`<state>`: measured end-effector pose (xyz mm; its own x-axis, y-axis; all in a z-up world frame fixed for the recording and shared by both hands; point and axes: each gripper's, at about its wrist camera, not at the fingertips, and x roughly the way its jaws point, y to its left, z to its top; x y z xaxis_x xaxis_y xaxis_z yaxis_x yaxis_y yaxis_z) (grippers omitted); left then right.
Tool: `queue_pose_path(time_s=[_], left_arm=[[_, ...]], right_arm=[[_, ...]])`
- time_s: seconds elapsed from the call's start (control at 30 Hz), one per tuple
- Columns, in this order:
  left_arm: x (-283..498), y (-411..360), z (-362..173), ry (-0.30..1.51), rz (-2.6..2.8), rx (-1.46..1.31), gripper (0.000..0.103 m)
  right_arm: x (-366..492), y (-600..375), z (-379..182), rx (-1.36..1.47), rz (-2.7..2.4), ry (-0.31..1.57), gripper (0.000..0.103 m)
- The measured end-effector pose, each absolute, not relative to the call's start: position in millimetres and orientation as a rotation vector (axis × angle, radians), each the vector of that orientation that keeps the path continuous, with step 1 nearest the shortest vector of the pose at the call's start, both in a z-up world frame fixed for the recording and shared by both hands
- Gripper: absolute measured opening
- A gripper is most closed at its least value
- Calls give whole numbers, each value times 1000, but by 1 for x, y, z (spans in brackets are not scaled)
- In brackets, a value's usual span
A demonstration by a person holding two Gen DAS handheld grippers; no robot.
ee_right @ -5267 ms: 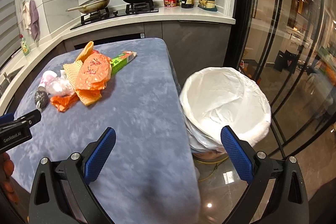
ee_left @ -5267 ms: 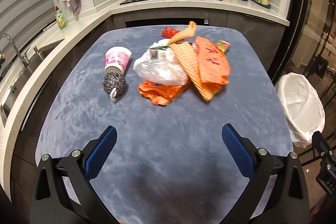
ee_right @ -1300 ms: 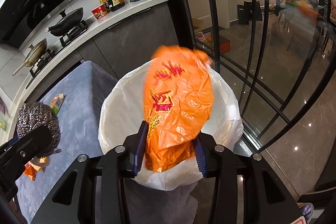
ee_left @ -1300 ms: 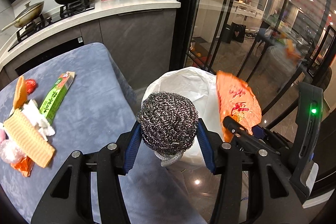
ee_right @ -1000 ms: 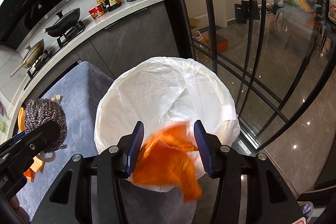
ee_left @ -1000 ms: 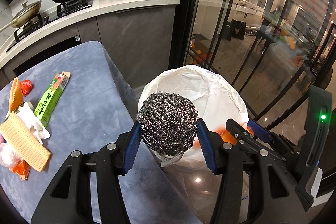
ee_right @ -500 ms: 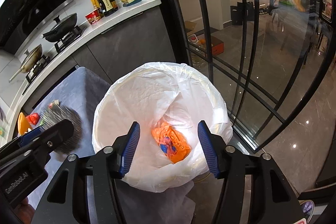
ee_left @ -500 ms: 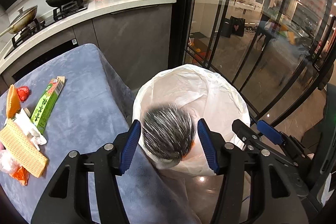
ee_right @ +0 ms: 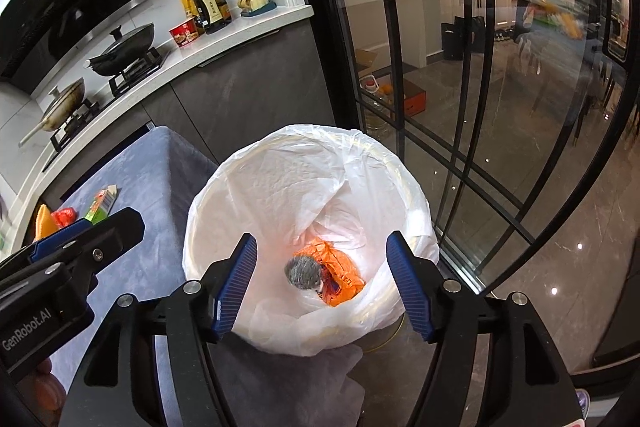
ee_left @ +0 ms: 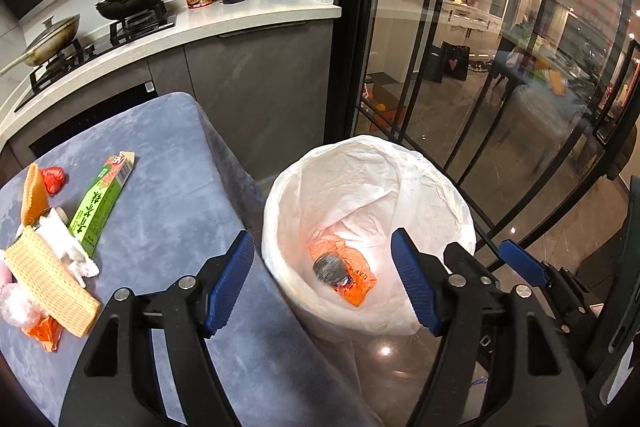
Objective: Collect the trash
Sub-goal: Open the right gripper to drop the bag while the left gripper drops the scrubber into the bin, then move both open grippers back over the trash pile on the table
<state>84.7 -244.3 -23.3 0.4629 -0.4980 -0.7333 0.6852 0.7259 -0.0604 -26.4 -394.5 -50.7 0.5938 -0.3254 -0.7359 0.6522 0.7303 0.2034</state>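
Scourer (round, no long axis) atop orange wrapper in bin

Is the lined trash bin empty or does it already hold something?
Not empty: an orange wrapper and a steel scrubber lie at the bottom of the bin.

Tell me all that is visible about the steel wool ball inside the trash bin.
The steel wool ball is a small round pad of tangled grey metal wire, dull and slightly blurred in both views. It lies at the bottom of the trash bin, which is lined with a thin white plastic bag. It rests on a crumpled orange plastic wrapper, covering that wrapper's left part. No gripper touches it; it lies loose, far below the bin's rim.
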Motion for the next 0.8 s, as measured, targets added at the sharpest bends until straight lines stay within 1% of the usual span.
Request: queue_pose_path(time_s=[0.1, 0.17, 0.2, 0.33, 0.57, 0.67, 0.77, 0.8], left_arm=[[87, -235, -22, 809, -726, 243, 67], [89, -226, -19, 807, -712, 232, 67], [90, -223, -18, 808, -705, 226, 68], [98, -198, -15, 811, -662, 189, 72], [118, -143, -15, 821, -560, 133, 73], [124, -119, -15, 823, -515, 114, 75], [131, -91, -17, 823, -463, 99, 78], [134, -82, -17, 823, -444, 93, 81]], right_arm=[[-27, -392, -48, 484, -594, 731, 65], [-27, -389, -45, 478, -591, 729, 70], [-26, -386, -44, 475, -591, 727, 71], [-24, -375, -42, 462, -570, 726, 71], [-7, -342, -37, 429, -490, 749, 73], [2, -323, -37, 416, -451, 750, 78], [11, -305, -37, 417, -409, 752, 79], [15, -299, -37, 417, -394, 757, 79]])
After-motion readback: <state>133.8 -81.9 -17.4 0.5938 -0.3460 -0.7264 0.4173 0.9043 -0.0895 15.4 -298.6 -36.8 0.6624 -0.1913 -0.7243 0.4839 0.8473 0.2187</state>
